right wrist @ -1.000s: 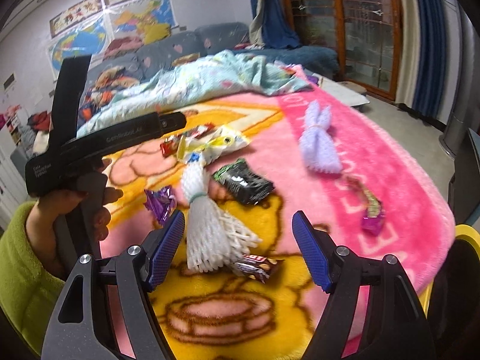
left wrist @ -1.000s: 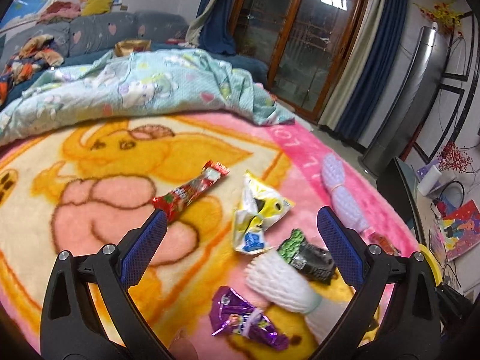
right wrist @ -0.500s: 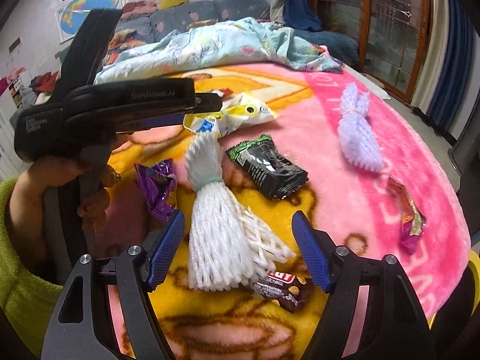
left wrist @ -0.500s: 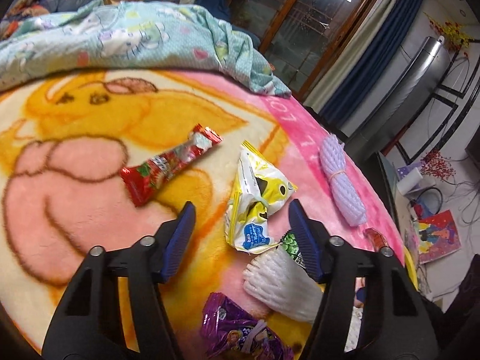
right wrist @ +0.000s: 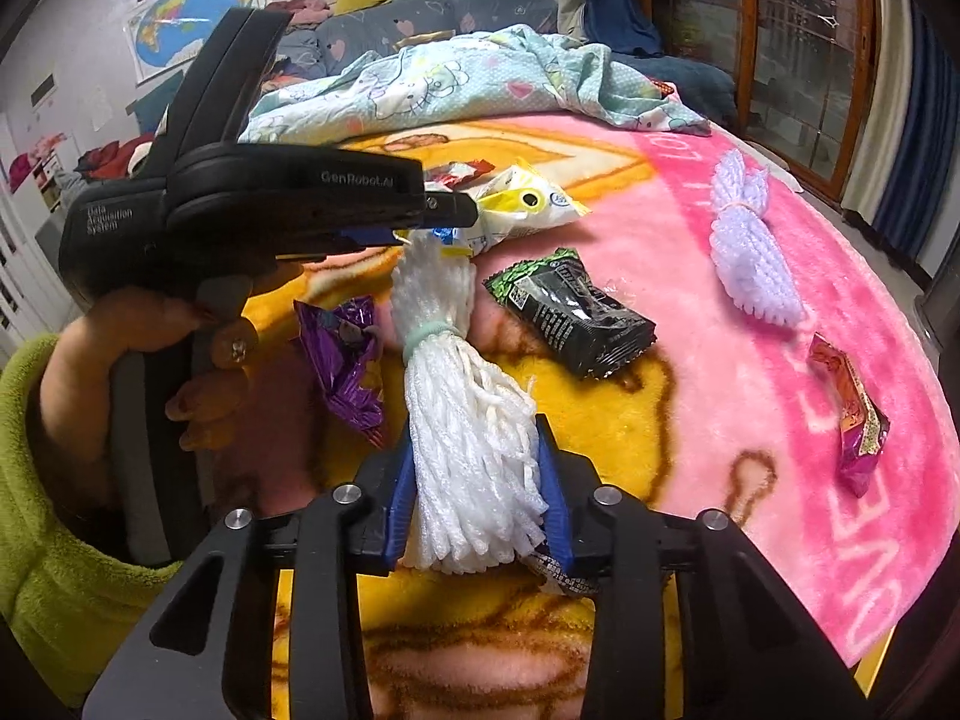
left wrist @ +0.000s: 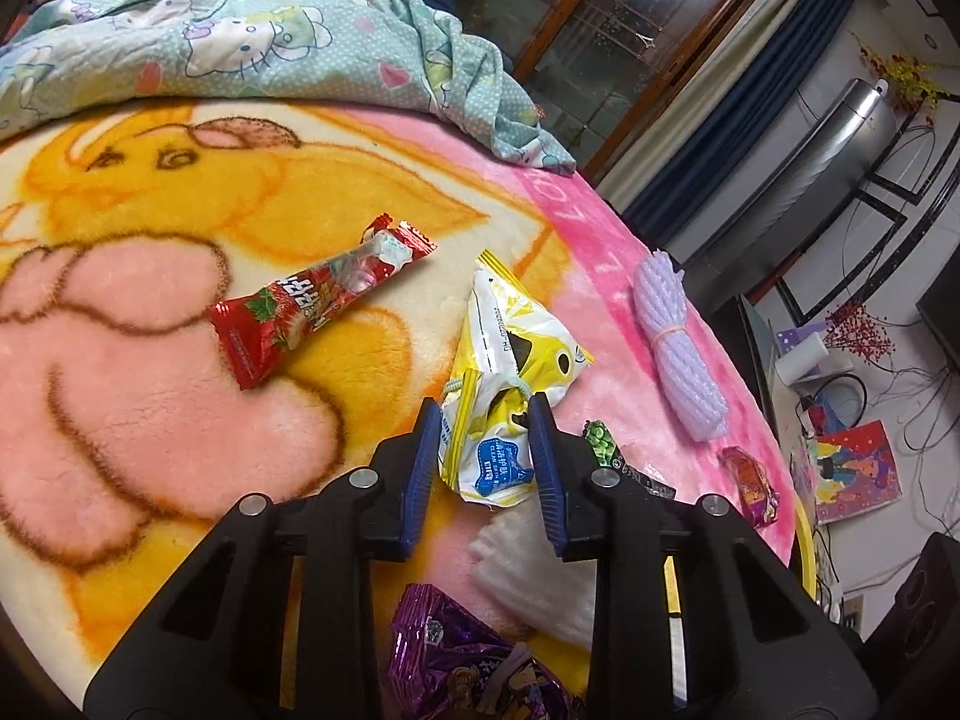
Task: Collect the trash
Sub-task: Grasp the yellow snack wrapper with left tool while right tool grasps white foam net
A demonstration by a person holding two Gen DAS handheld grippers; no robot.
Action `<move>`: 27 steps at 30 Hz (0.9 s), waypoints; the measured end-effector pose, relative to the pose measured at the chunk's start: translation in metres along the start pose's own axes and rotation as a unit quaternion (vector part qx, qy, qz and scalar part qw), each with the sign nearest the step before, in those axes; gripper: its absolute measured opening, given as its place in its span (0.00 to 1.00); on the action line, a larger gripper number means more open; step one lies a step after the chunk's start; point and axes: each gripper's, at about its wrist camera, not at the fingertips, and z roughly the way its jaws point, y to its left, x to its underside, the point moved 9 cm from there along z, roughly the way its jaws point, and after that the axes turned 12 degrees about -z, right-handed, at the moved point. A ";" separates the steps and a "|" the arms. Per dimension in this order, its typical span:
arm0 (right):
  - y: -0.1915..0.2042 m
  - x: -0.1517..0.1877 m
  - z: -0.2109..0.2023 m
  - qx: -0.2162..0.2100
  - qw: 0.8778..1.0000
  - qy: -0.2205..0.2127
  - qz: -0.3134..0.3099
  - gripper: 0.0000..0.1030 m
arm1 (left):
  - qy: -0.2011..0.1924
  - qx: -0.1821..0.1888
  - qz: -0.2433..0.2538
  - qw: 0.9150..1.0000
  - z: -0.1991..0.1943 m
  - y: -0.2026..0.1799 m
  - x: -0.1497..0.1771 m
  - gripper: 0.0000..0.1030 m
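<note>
My left gripper [left wrist: 483,444] is shut on the near end of a yellow-and-white snack bag [left wrist: 510,378], which lies on the cartoon blanket [left wrist: 150,312]. My right gripper [right wrist: 477,468] is shut on a white foam net bundle [right wrist: 462,420]. The left gripper also shows in the right wrist view [right wrist: 444,213], over the yellow bag [right wrist: 522,207]. Around lie a red wrapper [left wrist: 318,306], a purple wrapper [right wrist: 348,360], a black-and-green wrapper [right wrist: 570,312] and a small red-pink wrapper [right wrist: 852,408].
A lilac foam net bundle [right wrist: 750,246] lies on the pink border at right. A rumpled teal quilt [left wrist: 240,42] covers the far side. The blanket's edge drops off at right, where a yellow rim [left wrist: 807,540] shows. A brown wrapper [right wrist: 558,573] lies under my right gripper.
Both grippers moved forward and down and closed: the left onto the yellow snack bag, the right onto the white foam net bundle.
</note>
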 end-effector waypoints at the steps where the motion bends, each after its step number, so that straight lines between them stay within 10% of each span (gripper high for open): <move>1: -0.001 -0.001 -0.002 0.000 1.000 -0.003 0.002 0.31 | -0.003 0.000 0.000 1.000 -0.002 0.000 0.000 0.22; 27: -0.035 -0.005 -0.057 0.024 0.996 -0.060 0.060 0.27 | -0.076 0.029 0.028 0.996 -0.068 -0.031 -0.015 0.21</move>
